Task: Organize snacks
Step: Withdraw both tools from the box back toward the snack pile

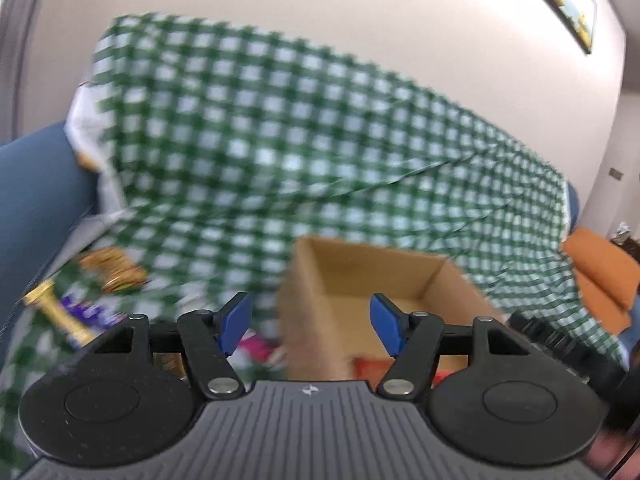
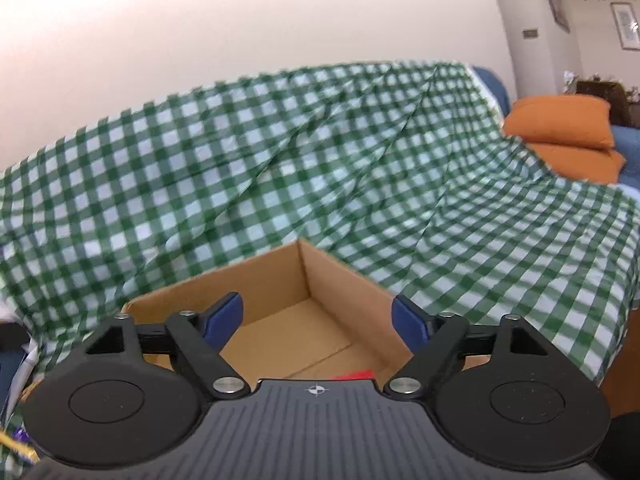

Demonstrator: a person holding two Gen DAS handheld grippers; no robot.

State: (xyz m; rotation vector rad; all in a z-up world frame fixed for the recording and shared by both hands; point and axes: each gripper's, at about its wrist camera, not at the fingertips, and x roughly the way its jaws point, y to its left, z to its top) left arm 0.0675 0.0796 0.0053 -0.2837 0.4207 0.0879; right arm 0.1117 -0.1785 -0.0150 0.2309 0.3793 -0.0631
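Observation:
An open cardboard box (image 1: 320, 312) sits on a green-checked cloth; it also shows in the right wrist view (image 2: 280, 280). A red packet (image 1: 370, 366) lies inside it, seen as a red sliver in the right wrist view (image 2: 356, 374). My left gripper (image 1: 311, 326) is open and empty above the box's near left side. My right gripper (image 2: 318, 326) is open and empty over the box. Loose snacks lie left of the box: a purple-and-gold packet (image 1: 76, 316), a gold-brown packet (image 1: 114, 270) and a pink packet (image 1: 258, 350).
The checked cloth (image 2: 360, 168) drapes over a blue sofa (image 1: 36, 200). Orange cushions (image 2: 564, 132) lie at the right. A white wall rises behind. The left view is motion-blurred.

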